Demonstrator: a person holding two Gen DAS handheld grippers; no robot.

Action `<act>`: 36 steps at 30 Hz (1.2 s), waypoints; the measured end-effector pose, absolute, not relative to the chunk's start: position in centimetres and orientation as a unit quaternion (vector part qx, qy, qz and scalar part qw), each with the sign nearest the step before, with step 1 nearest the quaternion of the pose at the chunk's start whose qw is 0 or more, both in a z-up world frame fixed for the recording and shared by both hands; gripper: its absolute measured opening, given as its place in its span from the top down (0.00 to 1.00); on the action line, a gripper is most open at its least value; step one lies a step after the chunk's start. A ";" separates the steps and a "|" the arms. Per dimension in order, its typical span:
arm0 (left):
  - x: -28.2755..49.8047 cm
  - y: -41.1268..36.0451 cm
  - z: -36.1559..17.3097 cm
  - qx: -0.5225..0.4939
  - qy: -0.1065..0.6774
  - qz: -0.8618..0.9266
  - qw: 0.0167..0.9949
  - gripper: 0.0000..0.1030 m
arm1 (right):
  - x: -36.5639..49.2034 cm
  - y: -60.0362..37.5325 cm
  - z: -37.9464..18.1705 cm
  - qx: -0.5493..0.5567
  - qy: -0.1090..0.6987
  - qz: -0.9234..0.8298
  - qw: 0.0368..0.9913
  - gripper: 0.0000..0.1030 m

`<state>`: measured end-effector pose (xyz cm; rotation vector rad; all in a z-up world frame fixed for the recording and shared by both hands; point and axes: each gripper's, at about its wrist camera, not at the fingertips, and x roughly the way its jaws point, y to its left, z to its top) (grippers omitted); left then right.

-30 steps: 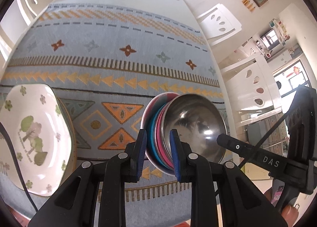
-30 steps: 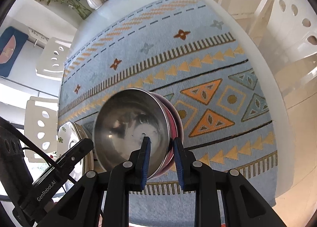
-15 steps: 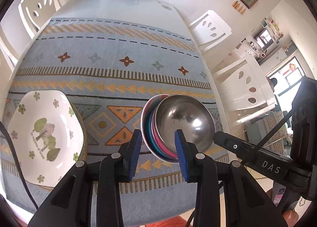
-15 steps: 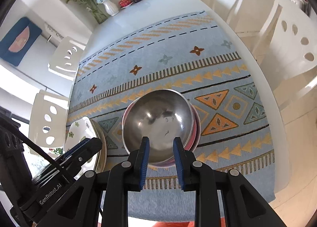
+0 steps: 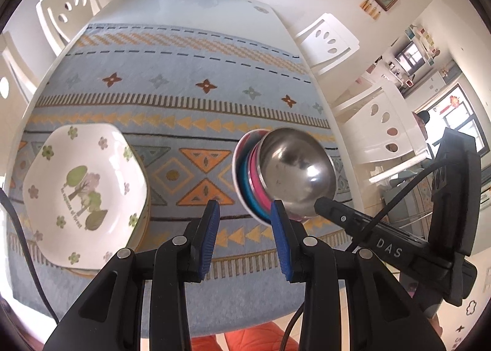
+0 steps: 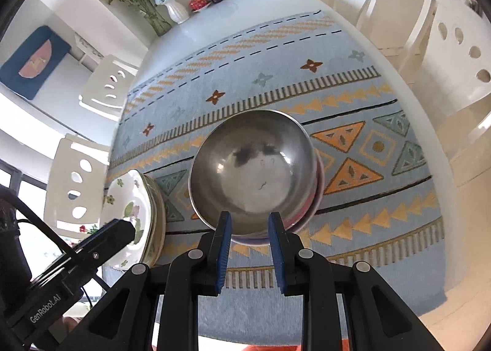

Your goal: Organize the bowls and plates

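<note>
Low in the left wrist view, your left hand-held gripper (image 5: pixel 245 228) tilts steeply down over the tabletop (image 5: pixel 190 1), its jaws apart with only the patterned cloth (image 5: pixel 184 81) between them. Your right hand-held gripper (image 6: pixel 250 243) angles down likewise, clamped on the near rim of the steel bowl (image 6: pixel 251 167). That bowl tops one stack of bowls (image 5: pixel 245 179) at centre right, four by my count: steel, pink, blue and white. One flowered plate (image 5: pixel 83 194) tops a pile at lower left; I cannot count the plates beneath. A second ago your left jaws pinched the stack's rim; they have since let go and drawn back.
</note>
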<state>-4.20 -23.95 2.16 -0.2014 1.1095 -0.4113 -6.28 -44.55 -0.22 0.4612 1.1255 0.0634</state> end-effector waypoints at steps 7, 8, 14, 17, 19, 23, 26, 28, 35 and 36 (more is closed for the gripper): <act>-5.0 -23.6 2.1 -0.097 0.524 -0.192 0.824 0.69 | -7.0 -44.5 -0.4 0.224 0.534 0.028 0.815 0.77; -5.0 -23.6 2.1 -0.096 0.524 -0.193 0.824 0.69 | -7.1 -44.6 -0.1 0.225 0.533 0.028 0.815 0.77; -5.7 -23.8 3.1 -0.097 0.503 -0.199 0.835 0.69 | -7.9 -44.0 2.0 0.207 0.516 0.020 0.831 0.77; -5.9 -23.7 3.7 -0.101 0.493 -0.209 0.838 0.65 | -8.3 -43.4 3.4 0.172 0.508 0.027 0.843 0.77; -6.2 -23.9 4.2 -0.092 0.485 -0.216 0.842 0.49 | -8.4 -43.2 4.1 0.140 0.505 0.024 0.851 0.75; -6.7 -24.1 4.9 -0.095 0.471 -0.225 0.848 0.40 | -8.8 -43.7 5.3 0.133 0.490 0.027 0.861 0.51; -6.6 -24.1 5.0 -0.096 0.472 -0.225 0.847 0.40 | -9.3 -44.2 6.1 0.148 0.472 0.035 0.868 0.44; -6.4 -24.1 4.8 -0.101 0.473 -0.224 0.846 0.40 | -9.4 -44.4 6.3 0.151 0.470 0.041 0.868 0.41; -4.6 -25.1 2.8 -0.114 0.488 -0.225 0.835 0.40 | -8.7 -46.4 4.4 0.167 0.479 0.032 0.861 0.38; -4.2 -25.3 2.3 -0.116 0.491 -0.228 0.832 0.40 | -8.5 -46.9 3.9 0.176 0.481 0.033 0.858 0.38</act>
